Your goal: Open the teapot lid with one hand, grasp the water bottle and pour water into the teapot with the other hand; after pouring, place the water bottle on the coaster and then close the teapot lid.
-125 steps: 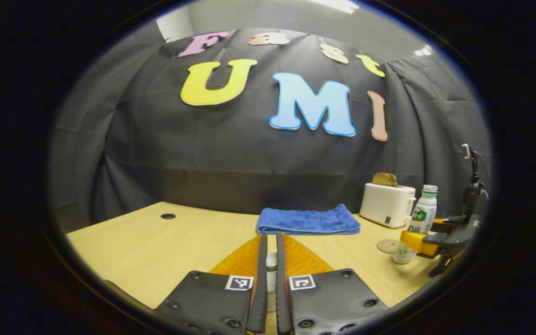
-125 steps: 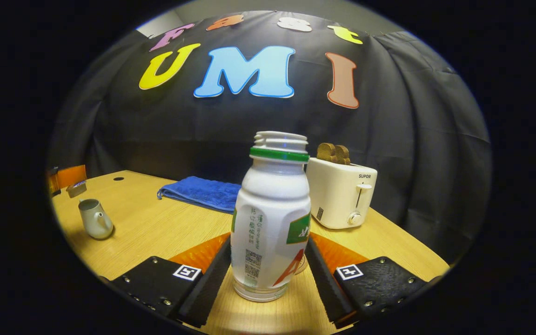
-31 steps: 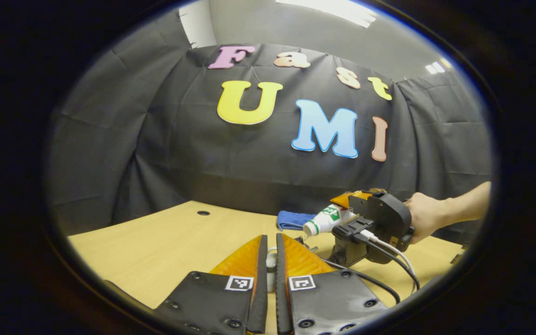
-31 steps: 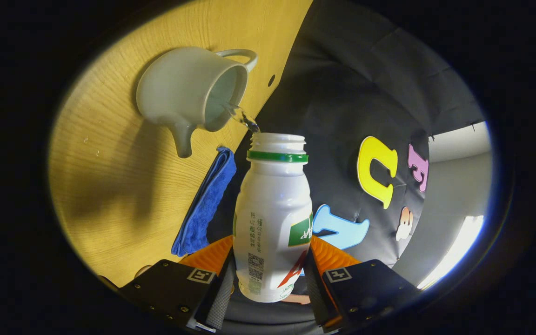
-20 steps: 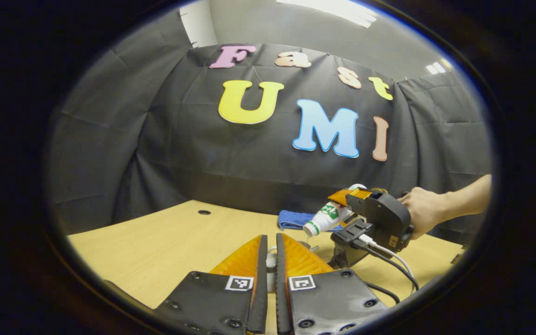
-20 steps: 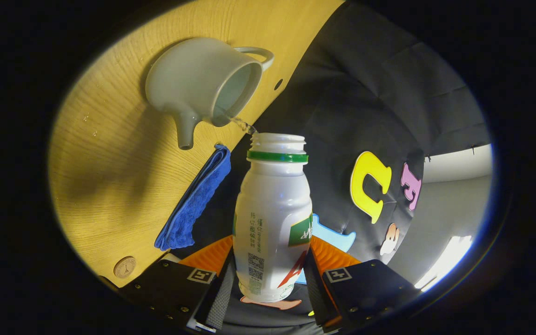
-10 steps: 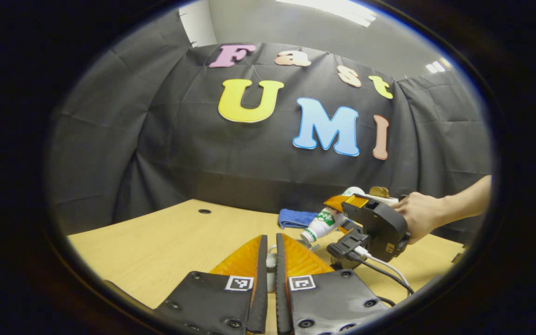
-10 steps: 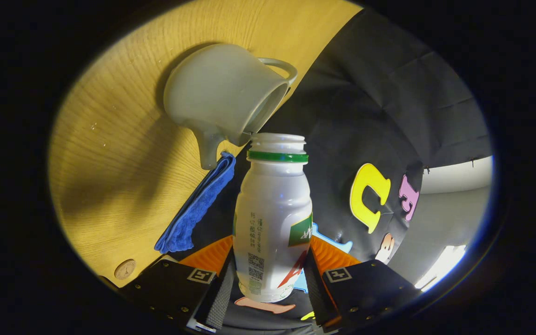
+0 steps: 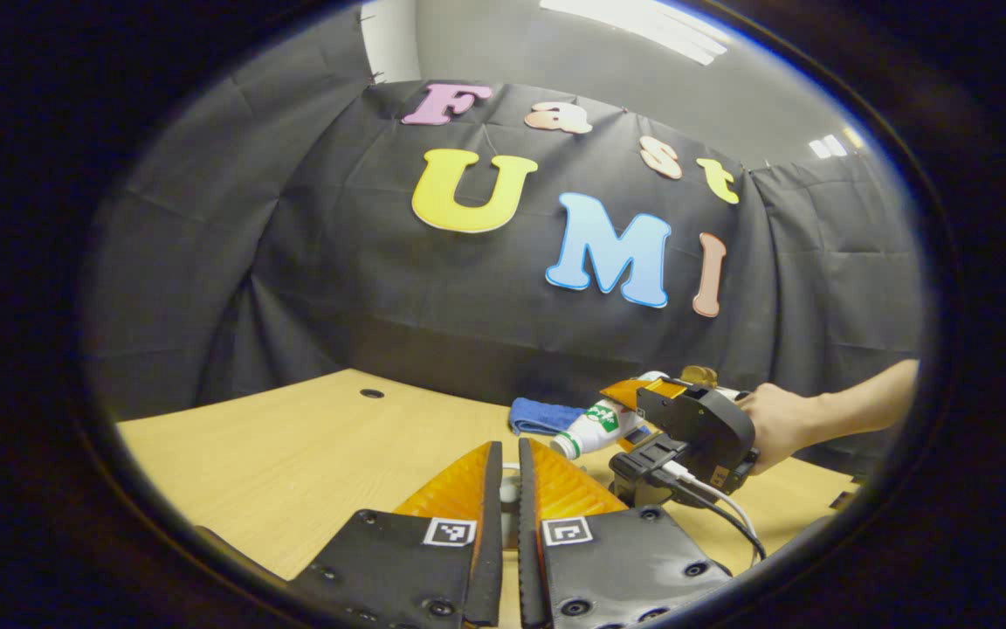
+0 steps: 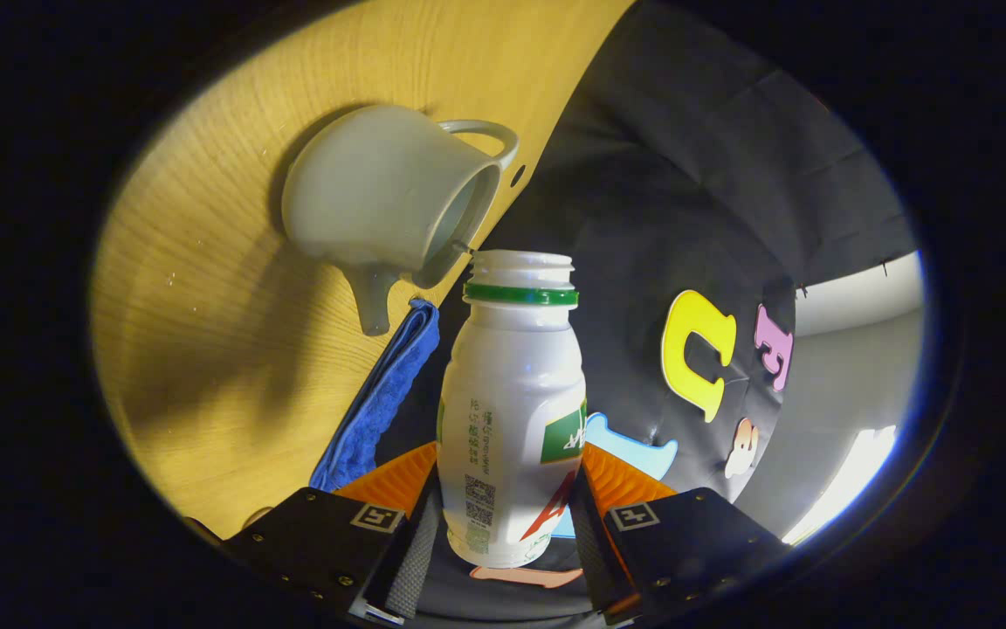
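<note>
Right tool [image 10: 510, 524] clamps the water bottle [image 10: 512, 411] tipped, mouth at the open teapot [image 10: 385, 205] rim for pouring; left tool [image 9: 503, 489] pinches the lid [image 9: 509, 494] clear of the teapot.

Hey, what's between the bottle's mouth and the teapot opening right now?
In the right gripper view, a thin trickle of water bridges the water bottle and teapot.

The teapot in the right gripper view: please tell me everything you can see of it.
The pale grey-green glazed ceramic teapot stands on the light wooden table, lid off, its mouth open. It has a short spout and a loop handle. The white plastic water bottle with a green neck ring, held tilted by the right tool, has its mouth at the teapot's rim.
</note>
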Available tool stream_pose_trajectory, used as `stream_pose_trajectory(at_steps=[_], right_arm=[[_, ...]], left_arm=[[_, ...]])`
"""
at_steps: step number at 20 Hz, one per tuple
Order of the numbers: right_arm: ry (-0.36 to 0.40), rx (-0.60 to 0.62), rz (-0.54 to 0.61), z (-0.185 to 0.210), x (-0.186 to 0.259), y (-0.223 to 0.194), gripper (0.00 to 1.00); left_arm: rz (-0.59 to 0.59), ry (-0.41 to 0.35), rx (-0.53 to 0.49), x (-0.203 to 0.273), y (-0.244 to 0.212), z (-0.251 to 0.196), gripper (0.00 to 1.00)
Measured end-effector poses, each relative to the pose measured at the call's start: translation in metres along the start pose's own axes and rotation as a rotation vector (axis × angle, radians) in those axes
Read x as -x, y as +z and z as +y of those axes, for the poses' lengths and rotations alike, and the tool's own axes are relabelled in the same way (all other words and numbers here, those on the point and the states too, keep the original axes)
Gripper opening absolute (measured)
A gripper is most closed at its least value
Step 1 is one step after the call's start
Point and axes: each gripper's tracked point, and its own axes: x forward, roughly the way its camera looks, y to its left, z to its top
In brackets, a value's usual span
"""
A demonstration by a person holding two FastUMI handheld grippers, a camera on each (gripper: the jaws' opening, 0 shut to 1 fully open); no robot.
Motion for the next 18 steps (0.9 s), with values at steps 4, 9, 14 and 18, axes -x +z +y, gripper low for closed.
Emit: stream_pose_trajectory(at_steps=[4,9,14,18], right_arm=[[0.043,-0.132,0.013,0.012,-0.002,-0.006,0.71],[0.041,-0.386,0.013,0.017,0.004,-0.014,0.71],[0.073,-0.808,0.045,0.03,0.029,-0.031,0.71],[0.083,-1.136,0.075,0.026,0.052,-0.056,0.71]], left_arm=[[-0.007,0.011,0.026,0.002,0.002,0.008,0.18],[-0.04,0.007,0.06,0.005,0.019,0.012,0.18],[-0.068,0.028,0.063,-0.008,0.023,0.012,0.18],[-0.063,-0.026,0.023,-0.042,0.024,-0.014,0.18]])
